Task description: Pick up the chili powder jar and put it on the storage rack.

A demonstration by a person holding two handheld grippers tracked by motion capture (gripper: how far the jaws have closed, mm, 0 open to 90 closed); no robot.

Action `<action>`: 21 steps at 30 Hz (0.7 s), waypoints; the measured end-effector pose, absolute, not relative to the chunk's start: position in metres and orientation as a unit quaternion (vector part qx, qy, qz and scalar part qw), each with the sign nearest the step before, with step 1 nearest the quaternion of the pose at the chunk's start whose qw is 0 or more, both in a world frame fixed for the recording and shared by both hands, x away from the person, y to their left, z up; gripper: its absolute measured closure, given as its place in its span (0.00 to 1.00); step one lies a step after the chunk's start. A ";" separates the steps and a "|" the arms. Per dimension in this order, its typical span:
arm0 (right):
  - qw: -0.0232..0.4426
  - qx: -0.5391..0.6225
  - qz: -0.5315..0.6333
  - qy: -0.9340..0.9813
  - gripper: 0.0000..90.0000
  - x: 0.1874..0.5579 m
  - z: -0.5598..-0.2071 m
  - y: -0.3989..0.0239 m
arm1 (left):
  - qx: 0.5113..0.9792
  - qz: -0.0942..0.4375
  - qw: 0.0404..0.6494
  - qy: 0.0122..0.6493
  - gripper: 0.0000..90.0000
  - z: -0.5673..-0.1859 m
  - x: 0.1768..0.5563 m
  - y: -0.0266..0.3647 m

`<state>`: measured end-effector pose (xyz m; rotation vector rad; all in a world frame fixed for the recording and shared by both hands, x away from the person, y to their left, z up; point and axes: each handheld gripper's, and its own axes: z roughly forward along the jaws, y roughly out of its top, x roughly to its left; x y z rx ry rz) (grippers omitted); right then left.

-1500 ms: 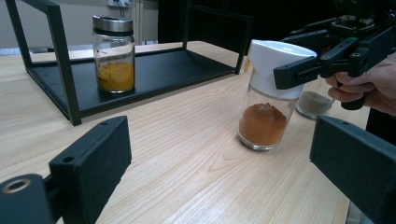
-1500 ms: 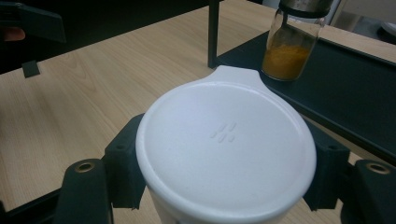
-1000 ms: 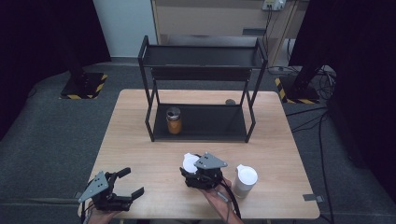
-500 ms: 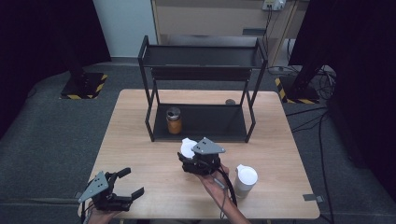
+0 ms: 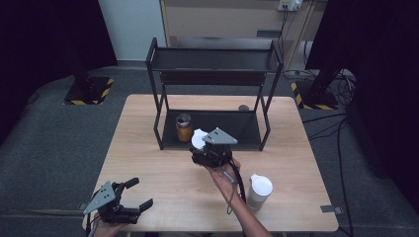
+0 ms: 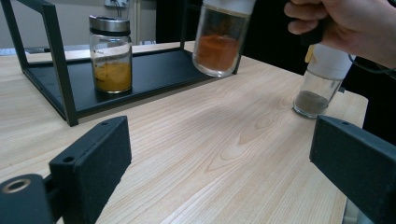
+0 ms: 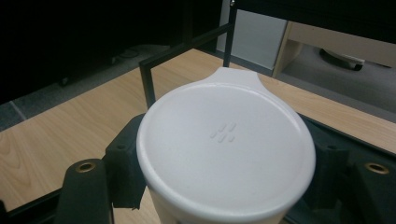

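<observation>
My right gripper [image 5: 201, 148] is shut on a glass spice jar [image 5: 198, 137] with a white lid [image 7: 226, 149] and orange powder [image 6: 219, 44]. The jar hangs above the table, just in front of the black rack's [image 5: 212, 74] lower shelf. Its black pads [image 7: 123, 168] press on the jar from both sides under the lid. My left gripper [image 5: 141, 192] rests open near the table's front left corner, and nothing lies between its jaws [image 6: 219, 177]. A silver-lidded jar [image 5: 184, 127] of yellow powder [image 6: 111, 58] stands on the lower shelf at its left.
A second white-lidded jar [image 5: 259, 191] with a little grey powder [image 6: 317, 86] stands on the wooden table [image 5: 148, 148] at the front right. A small dark round thing [image 5: 243, 107] lies behind the rack. The rack's upper shelf is bare.
My right gripper has risen and moved away from the person toward the rack with the orange jar in it. The left gripper has kept still.
</observation>
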<state>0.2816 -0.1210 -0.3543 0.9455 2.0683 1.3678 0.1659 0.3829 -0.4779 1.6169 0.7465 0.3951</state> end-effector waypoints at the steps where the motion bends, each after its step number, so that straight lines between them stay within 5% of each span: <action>1: 0.244 0.348 0.501 0.754 0.35 0.283 -0.354 -0.120 | 0.701 0.172 0.612 0.323 0.05 -0.478 0.166 0.383; 21: 0.278 0.404 0.484 0.725 0.35 0.328 -0.358 -0.098 | 0.701 0.168 0.615 0.319 0.05 -0.479 0.167 0.384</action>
